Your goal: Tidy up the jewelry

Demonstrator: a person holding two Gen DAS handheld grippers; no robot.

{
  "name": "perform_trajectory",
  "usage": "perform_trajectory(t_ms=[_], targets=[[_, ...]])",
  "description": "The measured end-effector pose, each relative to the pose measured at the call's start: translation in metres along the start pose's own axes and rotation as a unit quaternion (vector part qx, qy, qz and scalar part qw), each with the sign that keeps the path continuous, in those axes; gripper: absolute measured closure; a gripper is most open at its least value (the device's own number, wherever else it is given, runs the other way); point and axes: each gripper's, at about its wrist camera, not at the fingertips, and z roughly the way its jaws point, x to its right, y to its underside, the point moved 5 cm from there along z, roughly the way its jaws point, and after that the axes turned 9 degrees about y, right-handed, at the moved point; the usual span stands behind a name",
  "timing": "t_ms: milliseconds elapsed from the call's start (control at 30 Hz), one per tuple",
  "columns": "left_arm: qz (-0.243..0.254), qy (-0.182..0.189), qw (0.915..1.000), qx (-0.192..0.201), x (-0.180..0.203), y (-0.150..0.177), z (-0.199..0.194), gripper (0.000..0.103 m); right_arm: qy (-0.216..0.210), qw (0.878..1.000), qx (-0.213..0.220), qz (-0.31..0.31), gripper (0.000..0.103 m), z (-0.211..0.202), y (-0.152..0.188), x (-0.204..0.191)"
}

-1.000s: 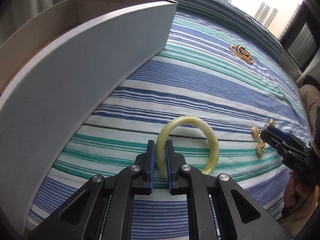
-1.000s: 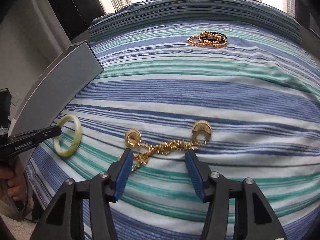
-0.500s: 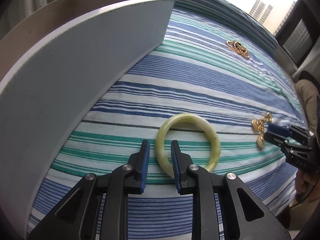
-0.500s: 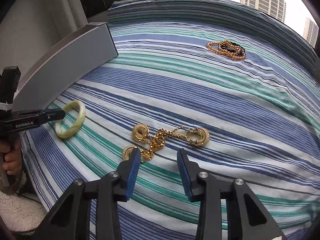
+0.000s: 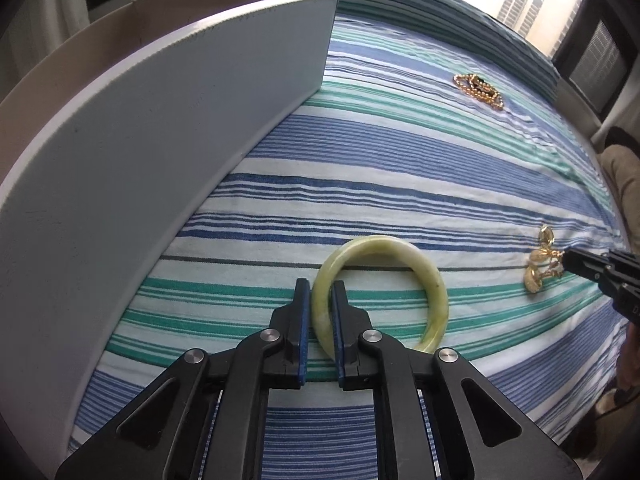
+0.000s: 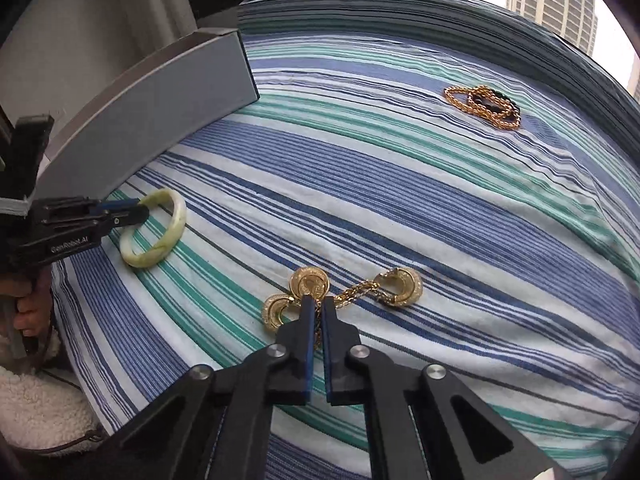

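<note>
Pick-up step in hand — left tool [image 5: 321,304] clamped on the jade bangle [image 5: 404,256], lying on the striped bed [image 5: 400,168] beside the grey box [image 5: 168,128]. Right tool [image 6: 316,316] just closed, pinching the gold chain with hoops [image 6: 360,290]. Next — probably lifting both clear and carrying over the box wall, without snagging.

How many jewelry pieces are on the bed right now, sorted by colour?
Green: 1, the jade bangle, clamped in the left gripper.
Gold: 2, the chain with ring charms, pinched by the right gripper, and the far chain pile, which has dark beads mixed in.
Total: 3 pieces.
</note>
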Motion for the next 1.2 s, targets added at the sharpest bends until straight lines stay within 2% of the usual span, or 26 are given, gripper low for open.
perform_trajectory(t_ms=[167, 433, 600, 833, 1033, 1200], targets=[[-0.025, 0.023, 0.9994, -0.001, -0.003, 0.005, -0.005, 0.095, -0.027, 0.998, 0.035, 0.055, 0.1, -0.04, -0.005, 0.018], [-0.031, 0.053, 0.9981, 0.01, 0.005, 0.008, -0.029, 0.095, -0.052, 0.994, 0.054, 0.083, 0.1, -0.076, -0.013, 0.029], [-0.033, 0.068, 0.9967, 0.03, 0.007, 0.004, -0.058, 0.095, -0.056, 0.994, 0.072, 0.065, 0.1, -0.094, -0.02, 0.016], [-0.038, 0.076, 0.9947, 0.058, -0.003, -0.003, -0.113, 0.095, -0.085, 0.991, 0.093, 0.038, 0.1, -0.11, -0.042, -0.012], [-0.075, 0.053, 0.9908, 0.1, -0.049, -0.009, -0.18, 0.095, -0.124, 0.984, 0.128, -0.014, 0.1, -0.13, -0.088, -0.06], [-0.105, -0.036, 0.9846, 0.136, -0.12, -0.016, -0.228, 0.095, -0.157, 0.973, 0.157, -0.066, 0.1, -0.133, -0.138, -0.118]])
